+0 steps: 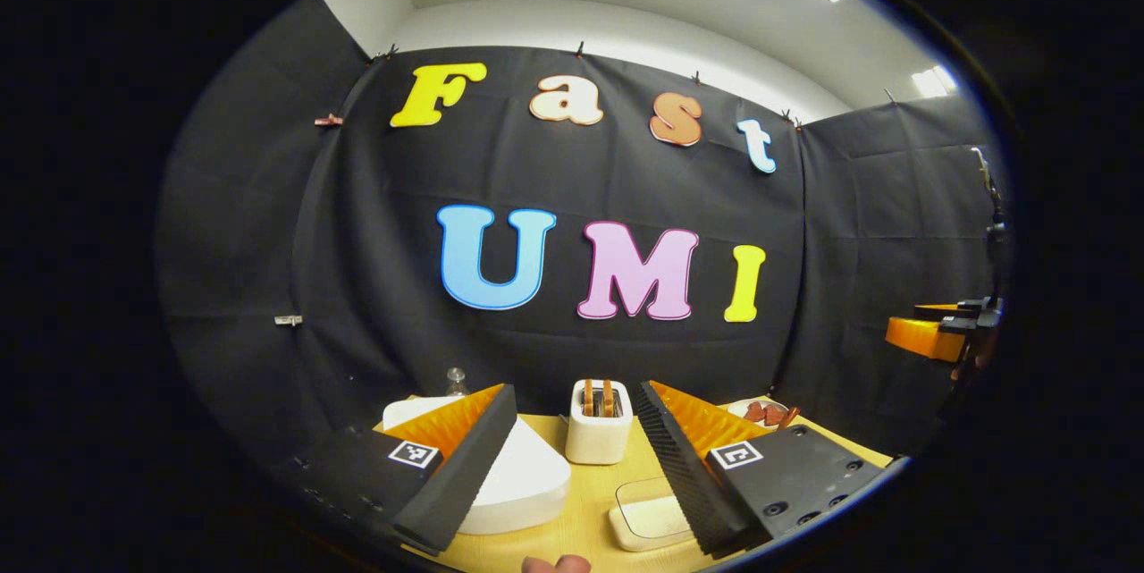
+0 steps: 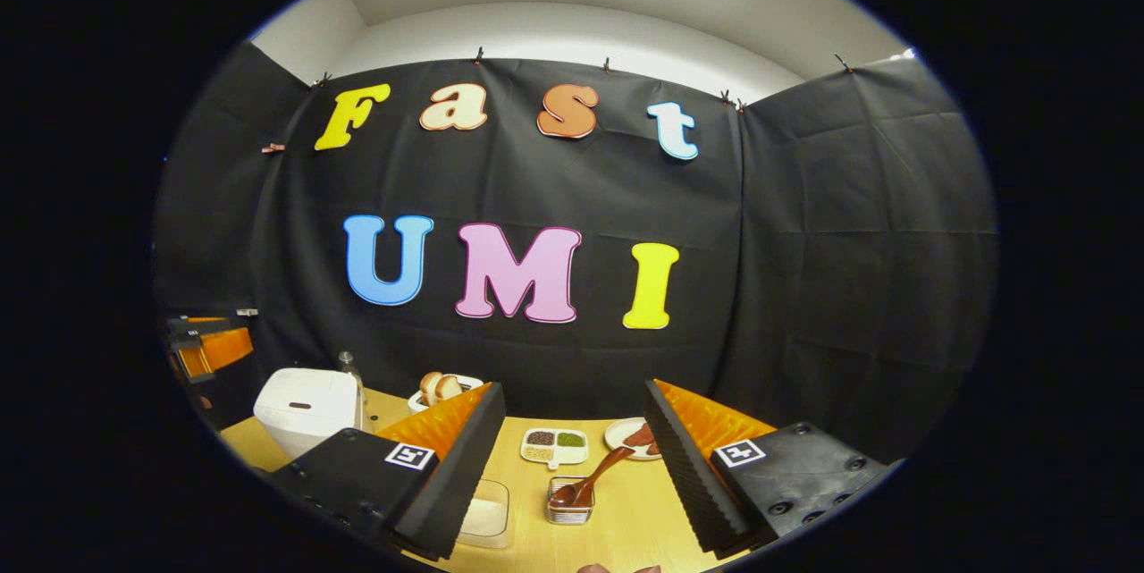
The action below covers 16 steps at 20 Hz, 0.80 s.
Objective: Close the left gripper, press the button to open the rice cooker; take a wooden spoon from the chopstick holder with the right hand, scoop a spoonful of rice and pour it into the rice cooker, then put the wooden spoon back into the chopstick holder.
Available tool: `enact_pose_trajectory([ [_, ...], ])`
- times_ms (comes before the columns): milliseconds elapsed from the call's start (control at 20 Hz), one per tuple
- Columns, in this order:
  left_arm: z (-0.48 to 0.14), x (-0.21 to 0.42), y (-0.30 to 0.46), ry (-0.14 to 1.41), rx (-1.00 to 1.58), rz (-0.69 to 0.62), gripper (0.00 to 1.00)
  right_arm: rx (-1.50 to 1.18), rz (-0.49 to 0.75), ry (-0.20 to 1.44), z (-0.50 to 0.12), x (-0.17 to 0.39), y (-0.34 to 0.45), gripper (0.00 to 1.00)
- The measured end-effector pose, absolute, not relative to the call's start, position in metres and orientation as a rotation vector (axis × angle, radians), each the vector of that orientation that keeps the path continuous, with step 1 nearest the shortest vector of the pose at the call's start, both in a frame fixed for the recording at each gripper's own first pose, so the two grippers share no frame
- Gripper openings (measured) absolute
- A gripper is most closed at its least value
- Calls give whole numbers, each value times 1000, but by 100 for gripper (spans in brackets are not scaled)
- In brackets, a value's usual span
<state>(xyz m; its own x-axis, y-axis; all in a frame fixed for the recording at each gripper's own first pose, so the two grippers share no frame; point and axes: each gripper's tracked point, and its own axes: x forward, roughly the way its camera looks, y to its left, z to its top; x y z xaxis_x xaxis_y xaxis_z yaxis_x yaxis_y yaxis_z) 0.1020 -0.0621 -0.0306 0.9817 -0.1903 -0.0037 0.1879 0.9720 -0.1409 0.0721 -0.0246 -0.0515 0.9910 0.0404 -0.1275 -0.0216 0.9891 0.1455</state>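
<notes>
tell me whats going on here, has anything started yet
Nothing is being handled yet. A person holds two grippers above a wooden table, both open and holding nothing. In the right gripper view, the right gripper faces the wooden spoon, which leans out of the chopstick holder, and the white rice cooker sits at far left with its lid shut. In the left gripper view, the left gripper hovers above the cooker, with a toaster behind.

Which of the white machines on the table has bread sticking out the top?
The toaster, the small white box at the back of the table, with two slices standing in its slots. The bigger white rice cooker beside it has a flat, closed lid and no bread.
</notes>
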Motion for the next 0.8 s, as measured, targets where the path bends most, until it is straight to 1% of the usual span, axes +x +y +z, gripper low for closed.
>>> enact_pose_trajectory([
  [200,-35,90,-69,29,-150,-231,95,165,-3,132,-50,74,-31,98],
  [250,-37,88,-67,33,-160,-234,95,163,-6,134,-51,75,-30,96],
  [350,-42,87,-63,52,-157,-236,95,157,-21,121,-48,77,-30,98],
  [500,-38,88,-50,44,-147,-209,95,157,7,131,-53,75,-21,97],
  [800,-39,82,-53,45,-196,-202,95,143,1,122,-45,70,-28,98],
])
